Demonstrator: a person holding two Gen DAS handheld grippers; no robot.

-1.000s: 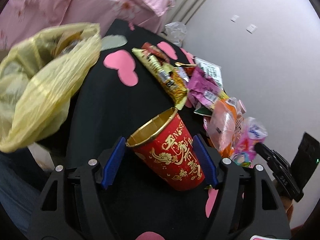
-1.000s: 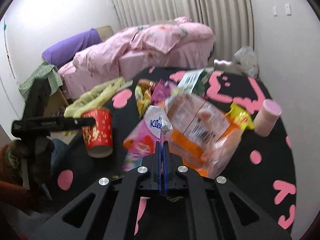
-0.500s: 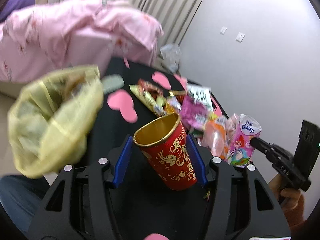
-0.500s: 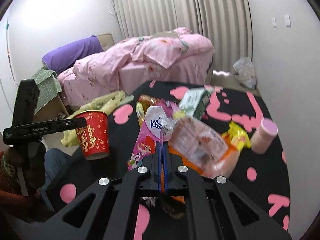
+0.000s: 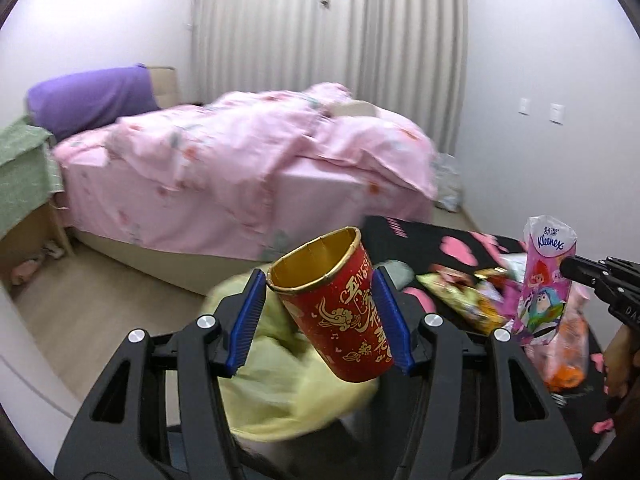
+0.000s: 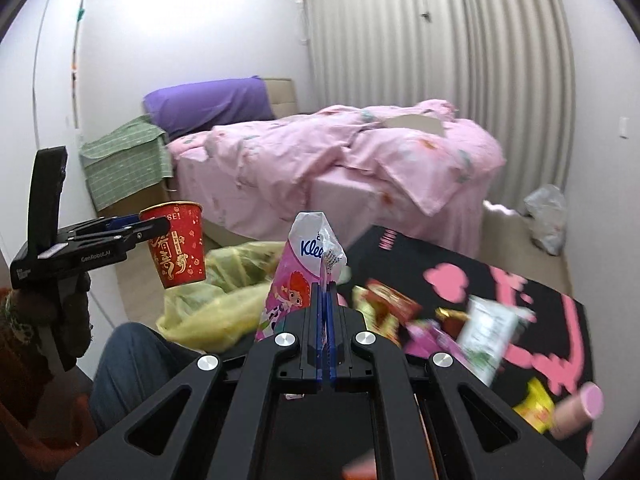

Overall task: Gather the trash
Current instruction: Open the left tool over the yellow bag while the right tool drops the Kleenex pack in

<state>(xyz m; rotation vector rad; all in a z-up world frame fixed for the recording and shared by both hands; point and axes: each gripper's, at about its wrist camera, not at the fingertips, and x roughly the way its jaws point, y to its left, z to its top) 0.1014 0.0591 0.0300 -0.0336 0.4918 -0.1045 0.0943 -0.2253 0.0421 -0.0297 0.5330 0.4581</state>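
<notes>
My left gripper (image 5: 320, 316) is shut on a red paper cup (image 5: 336, 304) with gold lining and holds it in the air above the yellow trash bag (image 5: 288, 396). The cup (image 6: 176, 248) and bag (image 6: 216, 308) also show in the right wrist view, left of centre. My right gripper (image 6: 325, 300) is shut on a pink Kleenex tissue pack (image 6: 296, 280), lifted off the table; the pack (image 5: 544, 280) shows at the right of the left wrist view.
A black table (image 6: 472, 272) with pink hearts carries several snack wrappers (image 6: 480, 332) and a pink cylinder (image 6: 580, 404). A bed with pink bedding (image 5: 240, 168) stands behind. A person's leg in jeans (image 6: 132, 360) is below the bag.
Both grippers have risen. The left lifted the cup off the table to above the yellow bag. The right lifted the tissue pack toward the bag.
</notes>
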